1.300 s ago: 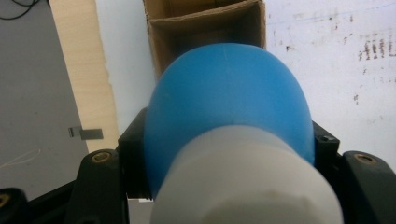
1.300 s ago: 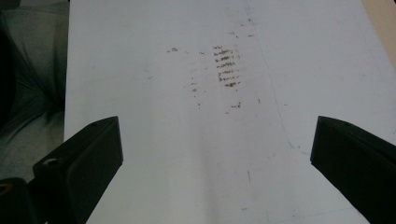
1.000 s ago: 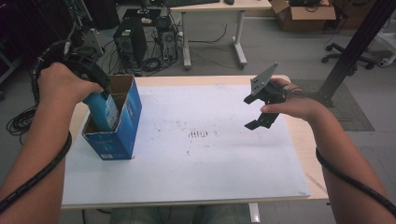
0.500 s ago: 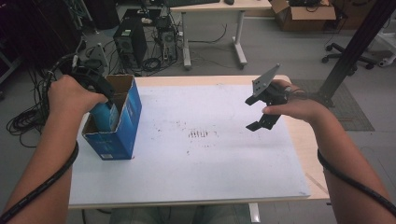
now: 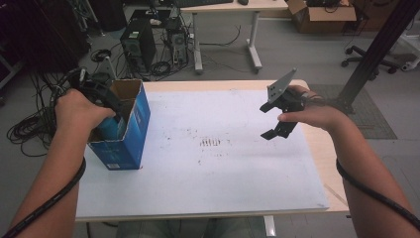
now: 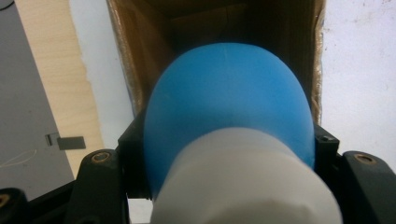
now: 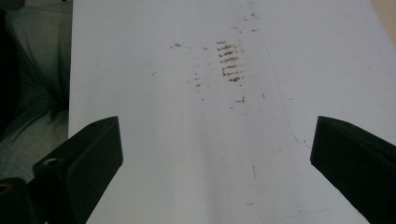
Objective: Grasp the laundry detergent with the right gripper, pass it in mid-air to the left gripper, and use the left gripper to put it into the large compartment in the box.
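Observation:
A blue cardboard box point(image 5: 125, 146) with an open top stands at the left edge of the white table cover point(image 5: 223, 178). My left gripper point(image 5: 113, 116) reaches down into it, shut on a blue rounded object with a white end point(image 5: 108, 130). In the left gripper view this object point(image 6: 229, 102) sits between the black jaws, its blue end pointing into the box's brown interior point(image 6: 140, 56). My right gripper point(image 5: 270, 120) hovers over the right side of the table, open with nothing between its jaws. The right gripper point(image 7: 212, 154) looks down on the bare, stained cover.
Brownish smudges point(image 5: 212, 143) mark the middle of the cover. The wooden table edge point(image 5: 327, 163) shows at the right. Beyond the table are computer towers point(image 5: 136, 44), cables on the floor, another desk and a black post point(image 5: 371, 54).
My left hand has sunk, carrying the blue object deeper into the box. The right hand and its gripper have stayed where they were.

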Available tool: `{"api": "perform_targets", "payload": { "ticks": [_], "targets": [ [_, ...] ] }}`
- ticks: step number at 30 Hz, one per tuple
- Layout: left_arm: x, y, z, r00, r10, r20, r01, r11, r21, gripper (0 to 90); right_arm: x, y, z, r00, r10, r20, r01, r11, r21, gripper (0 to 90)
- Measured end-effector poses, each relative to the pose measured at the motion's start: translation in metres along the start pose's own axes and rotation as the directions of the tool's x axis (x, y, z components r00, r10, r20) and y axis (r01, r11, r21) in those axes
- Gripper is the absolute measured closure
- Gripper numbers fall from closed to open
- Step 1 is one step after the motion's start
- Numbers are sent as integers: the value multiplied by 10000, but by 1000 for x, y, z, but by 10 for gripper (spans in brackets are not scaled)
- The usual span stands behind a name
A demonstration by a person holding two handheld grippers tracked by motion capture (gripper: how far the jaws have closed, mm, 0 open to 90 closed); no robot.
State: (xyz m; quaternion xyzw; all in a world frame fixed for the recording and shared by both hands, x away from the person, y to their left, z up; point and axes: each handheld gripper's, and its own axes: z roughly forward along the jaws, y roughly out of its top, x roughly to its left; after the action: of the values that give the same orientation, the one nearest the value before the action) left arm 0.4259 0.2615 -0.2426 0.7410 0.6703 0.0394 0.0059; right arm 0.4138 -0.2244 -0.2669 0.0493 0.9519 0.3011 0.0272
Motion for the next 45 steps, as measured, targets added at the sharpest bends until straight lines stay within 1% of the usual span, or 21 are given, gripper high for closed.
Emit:
{"api": "perform_targets", "payload": {
  "ticks": [6, 9, 16, 29, 35, 45],
  "targets": [
    [0, 1, 8, 10000, 63, -22, -63, 10000, 19, 376, 0, 0, 0, 10000, 14, -17, -14, 10000, 36, 24],
    [-1, 1, 10, 10000, 19, -63, -19, 10000, 21, 376, 0, 0, 0, 10000, 12, -31, -12, 10000, 7, 24],
    [-1, 3, 16, 10000, 61, -46, -61, 10000, 23, 376, -1, -1, -3, 10000, 84, -50, -83, 9998, 177, 24],
    [0, 4, 26, 9999, 76, -68, -74, 9997, 252, 376, -1, -3, 1, 9998, 142, -139, -140, 9997, 201, 24],
    [0, 5, 29, 9999, 117, -68, -115, 9996, 243, 376, -1, -4, 2, 9998, 160, -151, -157, 9997, 197, 25],
    [-1, 5, 42, 9998, 193, -86, -189, 9987, 469, 376, -1, -5, 2, 9997, 180, -140, -177, 9996, 205, 23]
  ]
}}
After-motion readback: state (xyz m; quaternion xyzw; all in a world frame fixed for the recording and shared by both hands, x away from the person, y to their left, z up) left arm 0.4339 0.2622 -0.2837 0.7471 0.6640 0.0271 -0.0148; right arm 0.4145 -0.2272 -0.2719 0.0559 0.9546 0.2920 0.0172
